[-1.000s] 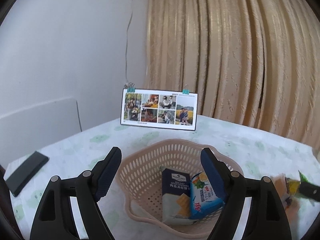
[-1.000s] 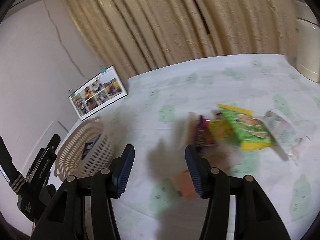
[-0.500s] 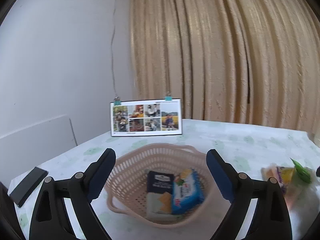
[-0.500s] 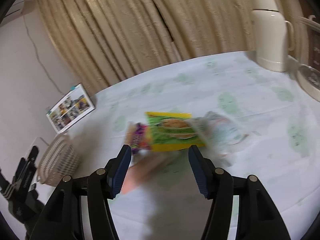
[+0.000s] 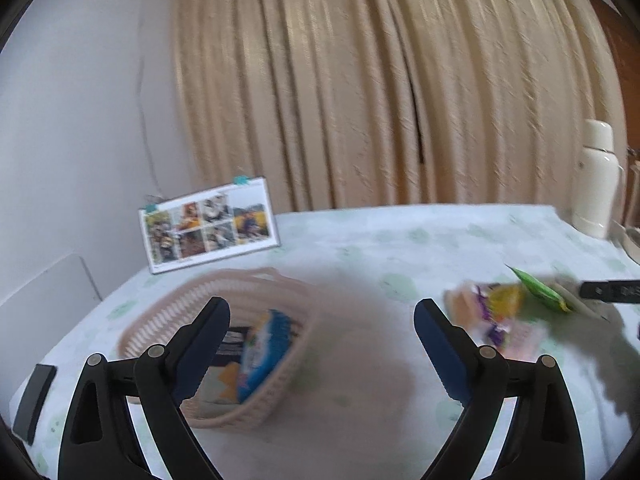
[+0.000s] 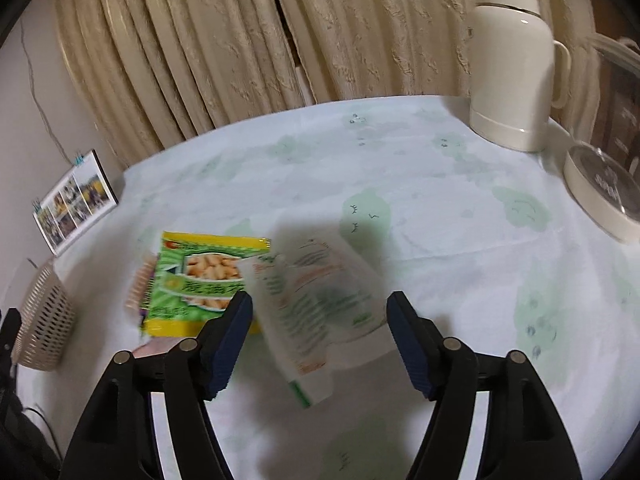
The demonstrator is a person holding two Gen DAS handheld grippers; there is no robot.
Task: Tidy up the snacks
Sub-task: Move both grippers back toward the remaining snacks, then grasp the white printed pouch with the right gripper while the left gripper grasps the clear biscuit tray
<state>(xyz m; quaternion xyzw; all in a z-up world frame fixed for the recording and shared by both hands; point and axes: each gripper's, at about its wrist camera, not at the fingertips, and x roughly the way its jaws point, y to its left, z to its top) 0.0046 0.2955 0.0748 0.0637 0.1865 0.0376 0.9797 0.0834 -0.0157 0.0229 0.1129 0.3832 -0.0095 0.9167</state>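
- The table (image 6: pixel 420 184), under a white cloth printed with pale green shapes, fills the lower half of both views, with a beige pleated curtain (image 5: pixel 400 92) hanging behind it.
- A cream thermos jug (image 6: pixel 514 64) stands at 1 o'clock in the right wrist view, near the table's far edge; a clear-lidded round container (image 6: pixel 600 188) sits just in front of it at 3 o'clock.
- The pink plastic basket (image 5: pixel 264 392) lies at 8 o'clock in the left wrist view. It holds a blue-and-white snack pack (image 5: pixel 262 354) and a dark box (image 5: pixel 230 346) side by side.
- A photo calendar card (image 5: pixel 208 226) stands upright behind the basket, at 10 o'clock, near the wall.
- The loose snacks lie in a pile well apart from the basket. A white pouch (image 6: pixel 320 304) with green and orange print overlaps the edge of a green-and-yellow snack bag (image 6: pixel 200 284).
- More small packets, purple, yellow and pink (image 5: pixel 496 320), are too blurred to name.
- The right gripper (image 6: pixel 320 336) hangs just above the white pouch, jaws wide apart, gripping nothing.
- The left gripper (image 5: pixel 322 356) hovers over bare cloth between basket and pile, jaws also spread wide and empty.
- A black flat object (image 5: pixel 34 402) lies at the table's edge at 8 o'clock.
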